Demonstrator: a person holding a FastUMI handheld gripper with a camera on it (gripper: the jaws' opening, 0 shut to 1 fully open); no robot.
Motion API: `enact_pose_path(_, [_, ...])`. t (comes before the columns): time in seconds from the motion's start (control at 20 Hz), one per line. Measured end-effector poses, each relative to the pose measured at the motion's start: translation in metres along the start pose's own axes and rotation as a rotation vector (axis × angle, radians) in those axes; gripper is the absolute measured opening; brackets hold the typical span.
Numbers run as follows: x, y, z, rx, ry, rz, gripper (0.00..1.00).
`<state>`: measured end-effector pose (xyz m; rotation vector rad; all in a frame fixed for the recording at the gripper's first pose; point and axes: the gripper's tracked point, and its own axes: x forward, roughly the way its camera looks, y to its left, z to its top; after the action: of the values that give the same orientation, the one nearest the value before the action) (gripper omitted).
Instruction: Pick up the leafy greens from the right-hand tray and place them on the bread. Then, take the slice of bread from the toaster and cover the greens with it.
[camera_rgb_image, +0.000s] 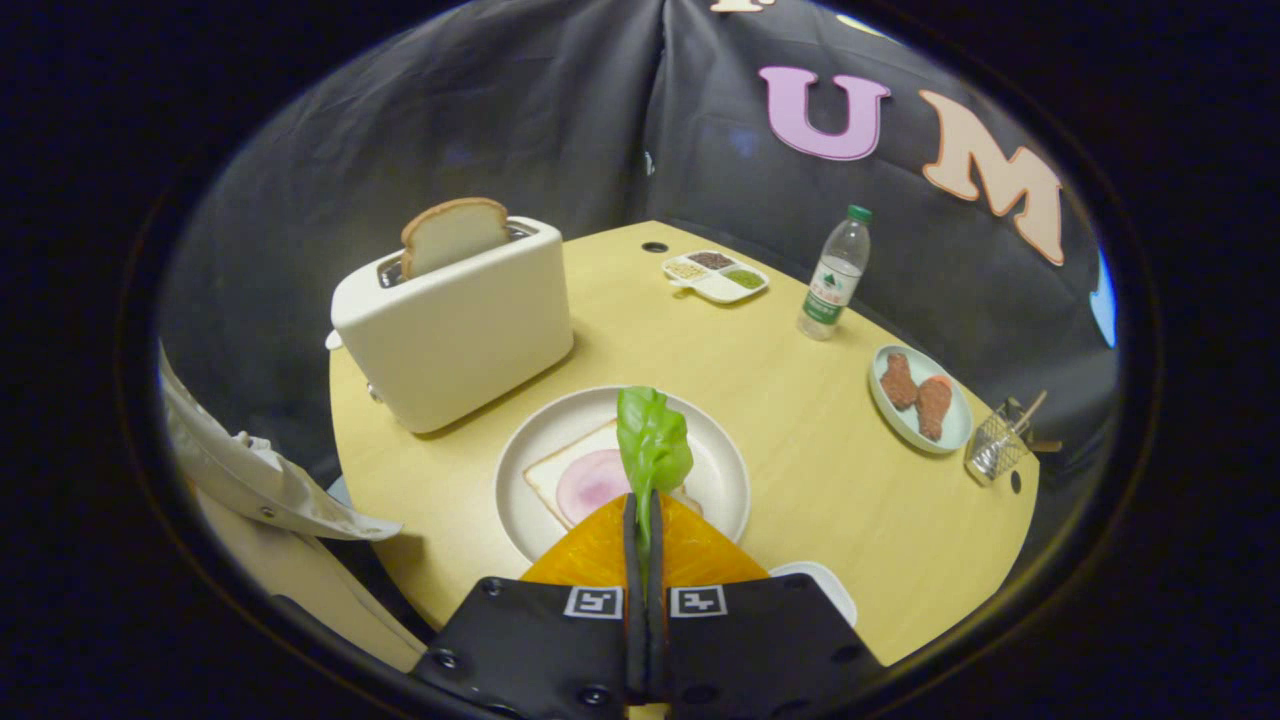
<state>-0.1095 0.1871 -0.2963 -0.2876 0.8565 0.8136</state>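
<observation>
We see the gripper (645, 510) with its two fingers pressed together on the stem end of a green leaf (652, 445), which stands upright from the fingertips, its long axis running away from us and its crinkled, glossy tip pointing toward the far side of the table (800, 440). The leaf hangs over a round, pale plate (525, 450), where a square slice of bread (555, 468) lies flat with a pink round of ham (592, 484) on it. To the far left stands a smooth, cream, box-shaped toaster (455, 325) with a brown-crusted slice of toast (455, 233) upright in its slot. On the yellow wooden table's right side sit a clear plastic bottle (835, 275), an oval dish (950, 425) holding two brown drumsticks (915, 393), and a small wire basket (995, 450). A white divided tray (715, 276) lies at the far edge.
</observation>
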Motion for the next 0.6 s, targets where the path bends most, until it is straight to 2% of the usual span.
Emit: enact_pose_path(0.6, [0.037, 0.059, 0.019, -0.04, 0.034, 0.142, 0.04])
